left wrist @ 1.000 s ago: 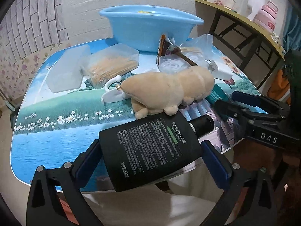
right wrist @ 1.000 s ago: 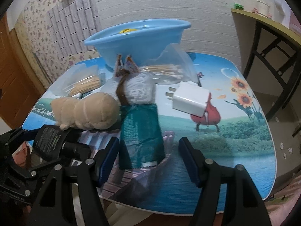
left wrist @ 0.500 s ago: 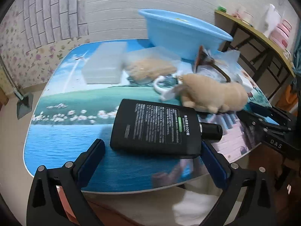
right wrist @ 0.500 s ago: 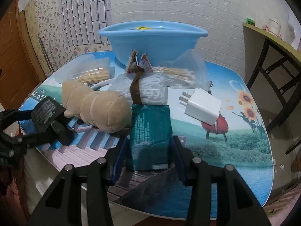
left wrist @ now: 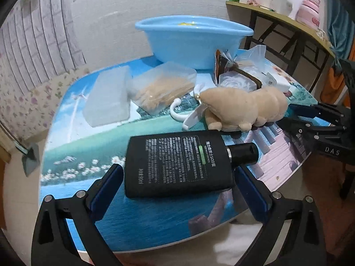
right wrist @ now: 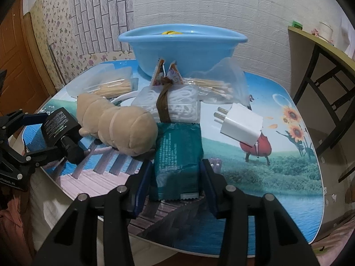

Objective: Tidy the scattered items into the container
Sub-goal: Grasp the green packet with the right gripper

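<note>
My left gripper (left wrist: pixel 177 170) is shut on a flat black bottle (left wrist: pixel 177 164), which lies label-up low over the table's front edge. In the right wrist view the same bottle (right wrist: pixel 57 122) sits between the left gripper's (right wrist: pixel 37 137) fingers. My right gripper (right wrist: pixel 177 177) is shut on a green packet (right wrist: pixel 177 153) lying on the table, its pads pressing both sides. A beige plush toy (right wrist: pixel 119 126) lies just left of the packet. The blue basin (right wrist: pixel 182 51) stands at the table's far side with something yellow inside.
A white charger plug (right wrist: pixel 241 124), a bag of cotton swabs (right wrist: pixel 217 86) and a banded clear pack (right wrist: pixel 175 104) lie before the basin. A toothpick box (left wrist: pixel 162 86), a clear box (left wrist: pixel 106 97) and a white hook (left wrist: pixel 177 113) lie left. A side table (left wrist: pixel 284 22) stands right.
The right gripper's jaws closed in from wide apart onto the green packet. The left gripper shifted sideways and the black bottle now sits squarer between its pads.
</note>
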Action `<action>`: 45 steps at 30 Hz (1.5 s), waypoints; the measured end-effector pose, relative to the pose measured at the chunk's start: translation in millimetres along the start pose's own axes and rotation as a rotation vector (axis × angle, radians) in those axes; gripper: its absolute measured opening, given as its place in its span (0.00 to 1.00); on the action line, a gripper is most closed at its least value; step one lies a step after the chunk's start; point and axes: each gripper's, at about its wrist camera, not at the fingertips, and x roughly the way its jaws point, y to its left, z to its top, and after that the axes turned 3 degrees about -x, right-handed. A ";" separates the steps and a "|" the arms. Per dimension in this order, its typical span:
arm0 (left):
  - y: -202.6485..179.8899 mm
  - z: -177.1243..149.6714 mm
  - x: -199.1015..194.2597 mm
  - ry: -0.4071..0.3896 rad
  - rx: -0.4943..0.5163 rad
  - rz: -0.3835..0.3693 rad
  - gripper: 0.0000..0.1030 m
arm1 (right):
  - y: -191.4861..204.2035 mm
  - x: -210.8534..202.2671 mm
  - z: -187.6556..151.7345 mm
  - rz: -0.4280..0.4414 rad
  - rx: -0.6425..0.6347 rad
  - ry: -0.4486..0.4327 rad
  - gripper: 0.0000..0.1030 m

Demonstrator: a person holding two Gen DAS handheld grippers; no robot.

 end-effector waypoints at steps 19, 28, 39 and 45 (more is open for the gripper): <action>1.5 -4.4 9.3 -0.018 -0.013 0.008 1.00 | -1.4 5.7 0.5 -0.026 0.019 -0.011 0.68; 0.5 -8.0 4.3 -0.056 -0.003 0.000 0.90 | -1.2 0.5 -0.9 -0.011 0.025 -0.024 0.39; 8.5 -11.9 -3.1 -0.080 -0.061 -0.004 0.88 | -10.0 -10.3 -6.0 0.013 0.083 -0.040 0.35; 15.6 -12.6 -16.6 -0.126 -0.104 0.040 0.88 | -11.1 -23.7 -5.0 -0.002 0.081 -0.074 0.35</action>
